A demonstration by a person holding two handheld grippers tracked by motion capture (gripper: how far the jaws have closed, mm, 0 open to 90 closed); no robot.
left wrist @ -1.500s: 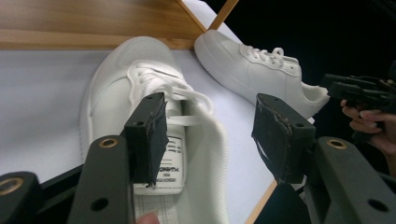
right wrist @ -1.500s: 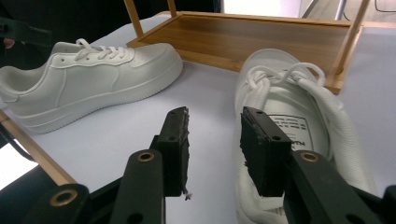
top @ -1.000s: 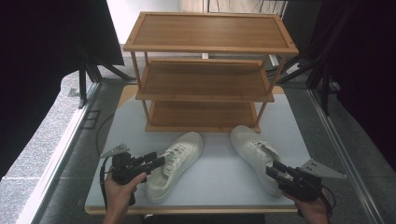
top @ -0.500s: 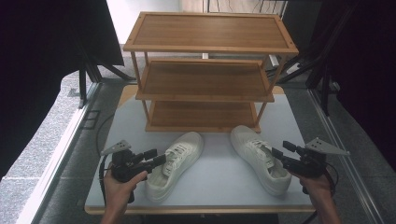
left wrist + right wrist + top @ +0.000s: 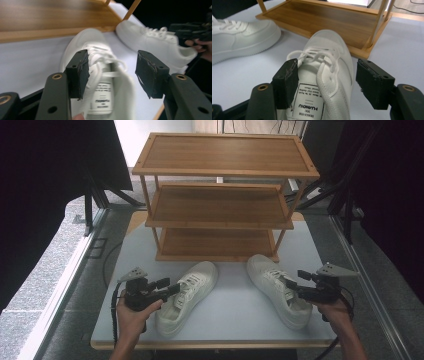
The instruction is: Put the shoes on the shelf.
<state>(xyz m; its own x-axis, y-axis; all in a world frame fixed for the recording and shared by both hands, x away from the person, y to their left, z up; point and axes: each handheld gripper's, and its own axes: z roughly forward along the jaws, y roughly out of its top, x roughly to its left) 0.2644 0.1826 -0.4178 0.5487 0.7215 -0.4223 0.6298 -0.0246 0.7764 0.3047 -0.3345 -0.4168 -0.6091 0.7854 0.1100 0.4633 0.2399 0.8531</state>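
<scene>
A pale grey table (image 5: 235, 312) carries a wooden rack (image 5: 222, 195); the left gripper (image 5: 172, 288) and right gripper (image 5: 291, 287) gape over each white shoe (image 5: 187, 295), dark curtains around.

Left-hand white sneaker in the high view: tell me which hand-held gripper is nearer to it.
Left. The left hand-held gripper is at the left sneaker, its open jaws over the laces. The right hand-held gripper is across the table at the right sneaker.

left shoe (image 5: 105, 82) blurred, heel cut off below; right shoe (image 5: 322, 82) heel cut off
</scene>
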